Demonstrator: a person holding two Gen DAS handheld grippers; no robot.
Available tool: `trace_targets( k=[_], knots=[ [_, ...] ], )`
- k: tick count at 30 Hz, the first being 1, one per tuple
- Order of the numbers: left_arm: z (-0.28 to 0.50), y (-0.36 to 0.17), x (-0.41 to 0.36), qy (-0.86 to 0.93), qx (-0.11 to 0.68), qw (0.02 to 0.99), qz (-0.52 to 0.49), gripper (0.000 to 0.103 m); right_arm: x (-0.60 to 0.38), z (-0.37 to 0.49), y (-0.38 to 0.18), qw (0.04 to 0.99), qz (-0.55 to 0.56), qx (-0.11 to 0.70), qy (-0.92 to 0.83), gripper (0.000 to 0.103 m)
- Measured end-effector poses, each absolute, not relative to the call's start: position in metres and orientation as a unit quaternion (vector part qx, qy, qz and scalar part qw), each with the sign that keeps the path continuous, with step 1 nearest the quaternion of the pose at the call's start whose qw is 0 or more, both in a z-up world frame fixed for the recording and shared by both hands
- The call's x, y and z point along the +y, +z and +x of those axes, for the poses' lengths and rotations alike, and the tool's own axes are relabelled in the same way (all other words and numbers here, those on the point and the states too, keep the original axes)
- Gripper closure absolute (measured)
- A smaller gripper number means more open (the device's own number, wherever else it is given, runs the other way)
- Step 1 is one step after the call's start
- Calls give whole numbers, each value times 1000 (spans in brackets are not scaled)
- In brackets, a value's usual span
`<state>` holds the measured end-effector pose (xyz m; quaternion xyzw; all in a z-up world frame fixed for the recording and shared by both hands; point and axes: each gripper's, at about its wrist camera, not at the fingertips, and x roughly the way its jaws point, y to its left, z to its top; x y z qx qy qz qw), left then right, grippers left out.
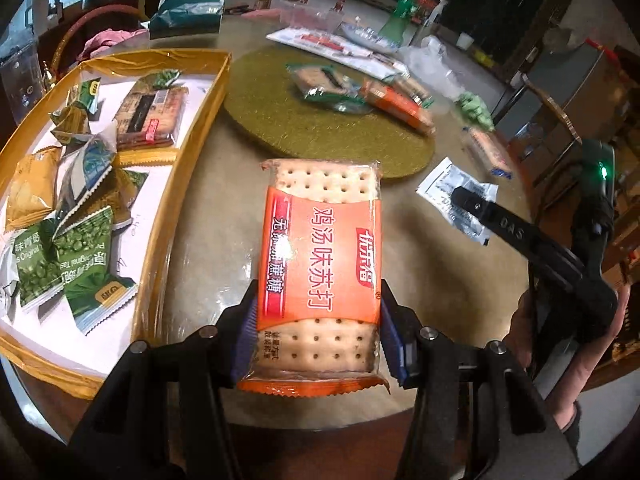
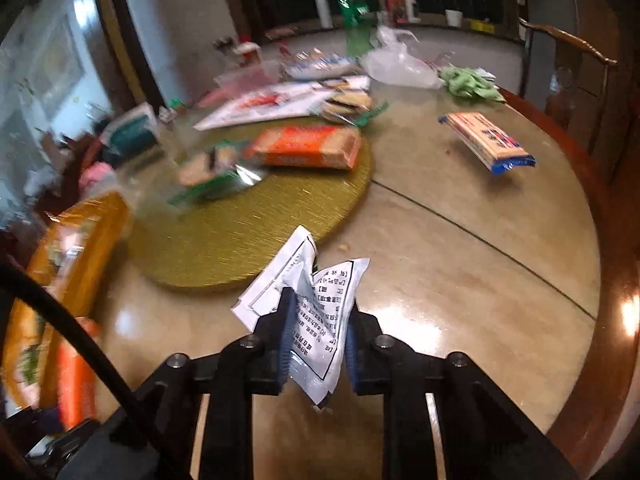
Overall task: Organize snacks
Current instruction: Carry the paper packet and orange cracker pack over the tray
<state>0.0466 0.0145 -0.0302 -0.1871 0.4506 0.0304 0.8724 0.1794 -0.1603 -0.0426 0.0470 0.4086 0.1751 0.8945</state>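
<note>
I hold one snack in each gripper, right of the yellow tray (image 1: 192,128).

My left gripper (image 1: 318,320) clamps an orange soda-cracker pack (image 1: 320,264); my right gripper (image 2: 318,344) pinches a crumpled white sachet (image 2: 316,316). Perhaps three packs lie on the round gold mat (image 2: 240,240).

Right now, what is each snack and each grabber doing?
Left gripper: shut on the orange cracker pack.
Right gripper: shut on the white packet, which is crumpled.
Yellow tray: holds green pea bags.
Blue cracker pack: lying on the table.
</note>
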Motion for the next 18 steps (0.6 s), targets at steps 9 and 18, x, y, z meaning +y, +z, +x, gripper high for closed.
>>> trace_targets(
  k=[9, 18],
  knots=[
    [1, 3, 50, 53, 416, 879, -227, 48, -139, 141, 1, 873, 98, 367, 304, 86],
    [-43, 12, 142, 167, 388, 865, -270, 48, -34, 120, 11, 816, 60, 385, 428, 89]
  ],
)
